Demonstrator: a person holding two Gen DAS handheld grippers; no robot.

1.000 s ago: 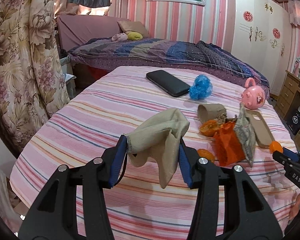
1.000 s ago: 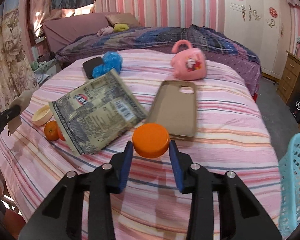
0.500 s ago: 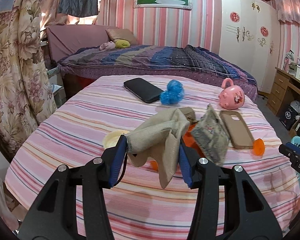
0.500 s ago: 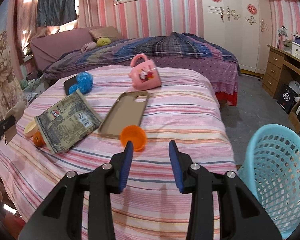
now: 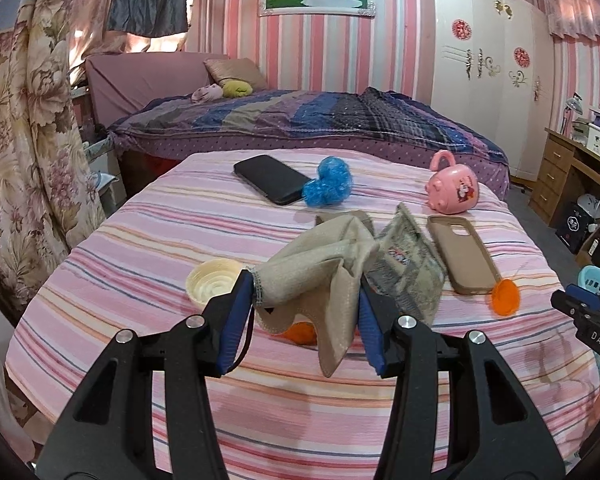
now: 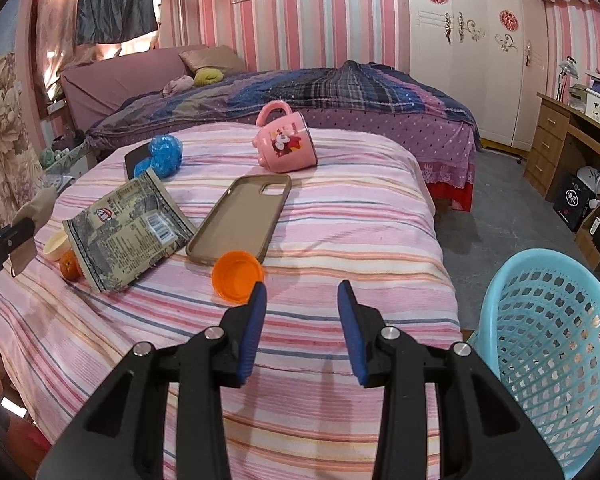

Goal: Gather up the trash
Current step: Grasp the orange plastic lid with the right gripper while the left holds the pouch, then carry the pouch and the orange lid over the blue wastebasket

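Left gripper (image 5: 306, 312): jaws clamped on a beige cloth (image 5: 324, 276), held above the striped bed (image 5: 140, 240). Right gripper (image 6: 302, 320): jaws wide, nothing between them. Orange cap (image 6: 237, 276) lies on the bed at 11 o'clock off the right jaws, touching the phone case (image 6: 240, 216). Snack wrapper (image 6: 128, 232) at 10 o'clock. Blue basket (image 6: 552, 344) at 3 o'clock, beside the bed.

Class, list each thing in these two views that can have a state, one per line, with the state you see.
Left gripper: shut on a beige cloth, held above the table.
Right gripper: open, holding nothing.
Orange cap: on the table, hollow side up.
Mug: tipped on its side.
Phone case: flat, hollow side up.
Snack bag: lying flat.
Basket: beside the table, tilted.
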